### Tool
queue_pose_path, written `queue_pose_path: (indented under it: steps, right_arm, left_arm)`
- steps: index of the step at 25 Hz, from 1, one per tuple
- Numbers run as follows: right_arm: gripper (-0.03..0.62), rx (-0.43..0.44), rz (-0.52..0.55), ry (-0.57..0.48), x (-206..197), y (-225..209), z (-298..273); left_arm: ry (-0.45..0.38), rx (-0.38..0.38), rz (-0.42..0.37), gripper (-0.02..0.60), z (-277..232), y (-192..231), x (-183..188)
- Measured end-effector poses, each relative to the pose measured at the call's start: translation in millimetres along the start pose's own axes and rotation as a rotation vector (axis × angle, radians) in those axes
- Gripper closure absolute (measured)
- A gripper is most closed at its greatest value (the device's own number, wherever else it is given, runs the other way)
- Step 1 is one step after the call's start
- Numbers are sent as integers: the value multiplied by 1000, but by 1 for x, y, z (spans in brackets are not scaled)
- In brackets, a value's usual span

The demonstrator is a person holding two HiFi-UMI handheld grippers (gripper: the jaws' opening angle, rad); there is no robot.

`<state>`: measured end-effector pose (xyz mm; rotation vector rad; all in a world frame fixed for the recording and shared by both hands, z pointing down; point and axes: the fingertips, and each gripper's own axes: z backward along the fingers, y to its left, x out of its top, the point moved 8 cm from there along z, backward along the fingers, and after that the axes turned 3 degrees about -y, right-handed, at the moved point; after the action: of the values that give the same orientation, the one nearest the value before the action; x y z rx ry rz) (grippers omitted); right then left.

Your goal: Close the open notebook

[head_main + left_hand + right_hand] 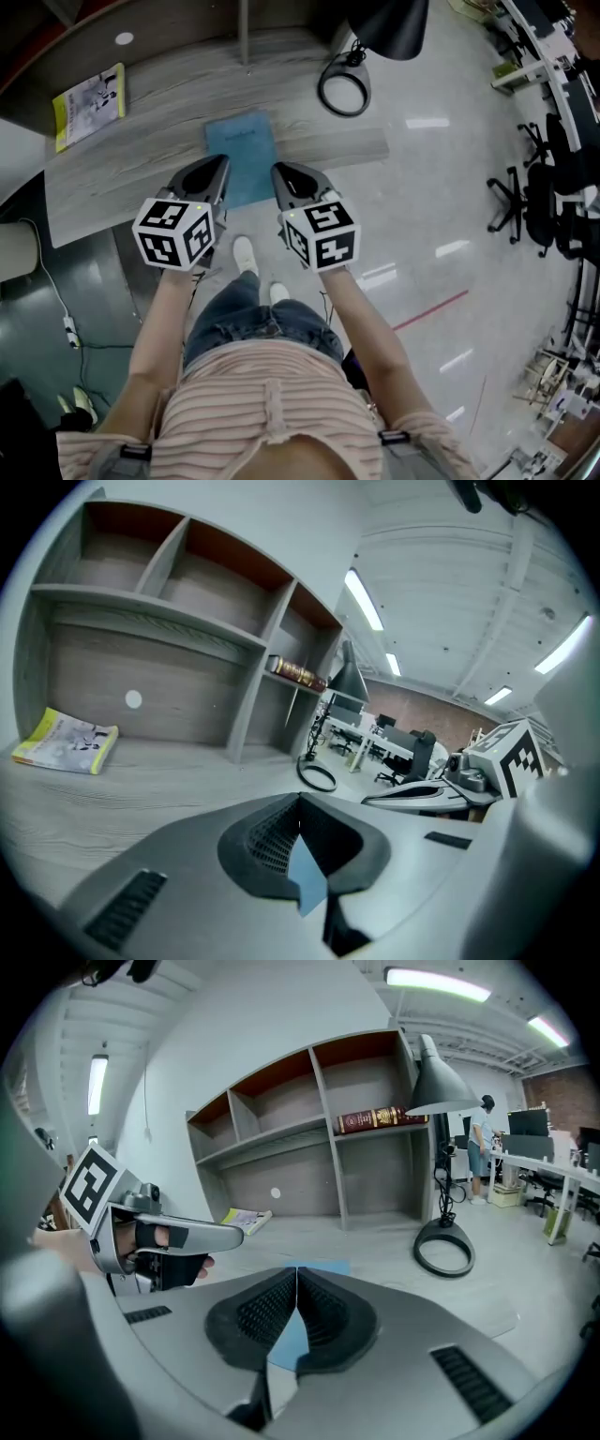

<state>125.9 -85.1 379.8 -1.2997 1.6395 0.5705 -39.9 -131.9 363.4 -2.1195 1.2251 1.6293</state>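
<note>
Blue notebook (240, 150) lies flat, cover down, upper centre of the head view on the counter (141, 183).
Left claw (300, 808) and right claw (296, 1279) are both clenched on nothing and hover over the counter's near edge, ribbed black pads pressed together. The cover is a thin, smooth, matte rectangle; the counter is pale grey woodgrain. The closing looks finished. Best to draw both claws up and clear, pads kept shut, so no tip snags the cover's near edge.

The blue notebook (241, 155) lies shut and flat near the front edge of the grey desk (131, 187).
</note>
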Motion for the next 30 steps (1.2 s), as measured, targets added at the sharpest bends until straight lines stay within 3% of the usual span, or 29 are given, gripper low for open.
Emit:
queue_pose_path:
  steps: [12, 30]
  right_arm:
    - [577, 59, 41, -89, 25, 18, 3]
    - [577, 47, 65, -202, 38, 34, 24]
  left_arm:
    - [-108, 90, -21, 571, 53, 12, 15]
    - [-219, 133, -59, 571, 93, 9, 18]
